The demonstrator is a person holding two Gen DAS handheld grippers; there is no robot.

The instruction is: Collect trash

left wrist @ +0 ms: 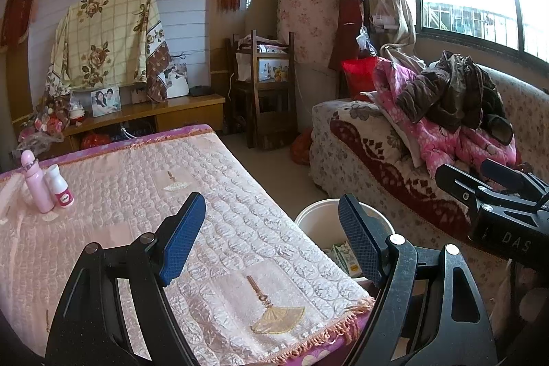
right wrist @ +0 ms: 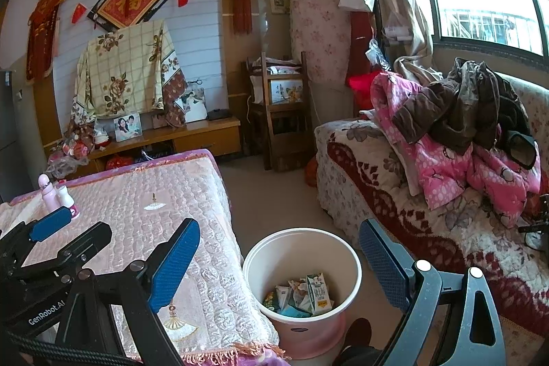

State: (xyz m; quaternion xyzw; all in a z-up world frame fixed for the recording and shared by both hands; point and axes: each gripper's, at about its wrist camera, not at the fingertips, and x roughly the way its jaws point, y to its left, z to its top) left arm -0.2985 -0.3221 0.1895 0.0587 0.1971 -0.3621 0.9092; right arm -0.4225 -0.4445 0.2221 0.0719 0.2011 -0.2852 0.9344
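A white trash bin (right wrist: 302, 249) stands on the floor between the table and the sofa; it holds a milk carton (right wrist: 319, 294) and several other wrappers. In the left wrist view the bin (left wrist: 319, 218) shows partly behind the table edge. My left gripper (left wrist: 271, 239) is open and empty above the table's near right corner. My right gripper (right wrist: 278, 266) is open and empty, above the bin. The left gripper also shows at the left of the right wrist view (right wrist: 51, 225).
A low table with a pink quilted cover (right wrist: 137, 211) is at left, with a pink bottle (left wrist: 34, 184) and a small white bottle (left wrist: 61, 187) at its far left. A sofa (right wrist: 394, 194) heaped with clothes is at right. A wooden chair (right wrist: 281, 112) and cabinet stand behind.
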